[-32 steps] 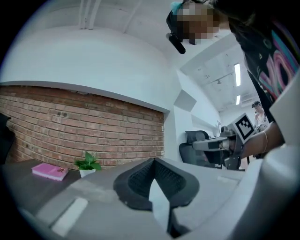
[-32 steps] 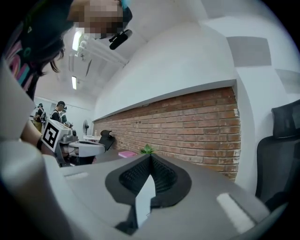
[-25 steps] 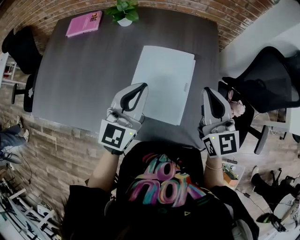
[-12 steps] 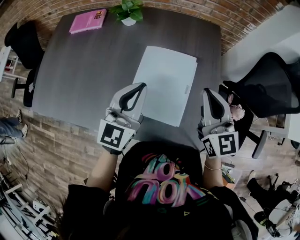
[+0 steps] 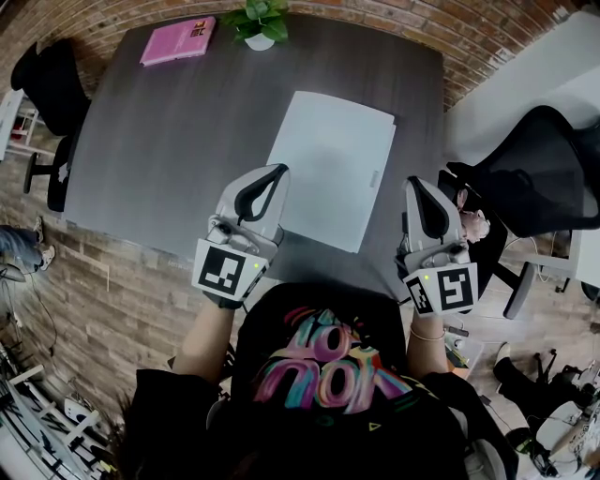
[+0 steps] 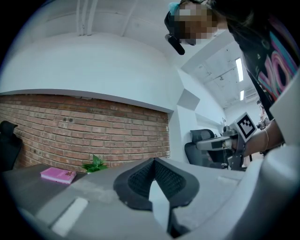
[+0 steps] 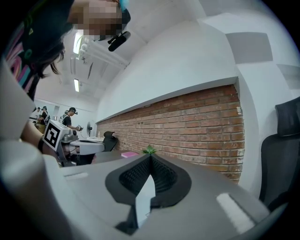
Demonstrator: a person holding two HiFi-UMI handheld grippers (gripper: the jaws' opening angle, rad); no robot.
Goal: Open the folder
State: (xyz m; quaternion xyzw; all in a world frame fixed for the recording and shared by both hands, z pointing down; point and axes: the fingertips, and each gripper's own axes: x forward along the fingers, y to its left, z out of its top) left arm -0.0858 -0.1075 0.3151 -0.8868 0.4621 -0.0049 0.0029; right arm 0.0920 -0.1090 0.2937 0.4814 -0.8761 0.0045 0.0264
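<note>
White folder (image 5: 330,169) closed, pink book (image 5: 178,40), plant (image 5: 259,23) (far edge)

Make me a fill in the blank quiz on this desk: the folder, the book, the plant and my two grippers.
1. The white folder lies ____ on the table.
2. The book at the far corner is ____.
3. The thing nearest the plant is the ____.
4. The left gripper and the right gripper are shut and hold ____.
Missing words: closed; pink; book; nothing.
</note>
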